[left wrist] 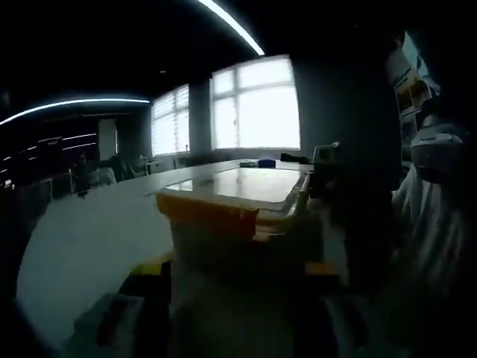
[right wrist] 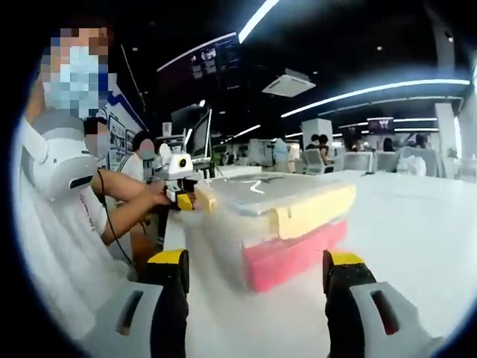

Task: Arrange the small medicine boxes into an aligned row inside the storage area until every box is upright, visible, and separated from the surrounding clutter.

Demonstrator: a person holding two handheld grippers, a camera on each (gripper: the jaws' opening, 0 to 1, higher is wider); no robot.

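On the white table (right wrist: pixel 417 224) stood the lidded storage bin (right wrist: pixel 268 224), between my right gripper (right wrist: pixel 257 287)'s spread jaws. My left gripper (left wrist: pixel 238 276) met its far end, grip unclear. No medicine boxes visible; I judged unlatching the yellow clasp (right wrist: pixel 313 209) came next.

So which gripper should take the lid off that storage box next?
Probably left: its gripper is pressed right up to the yellow-latched end of the storage box. The right gripper stands open, short of the box's far end.
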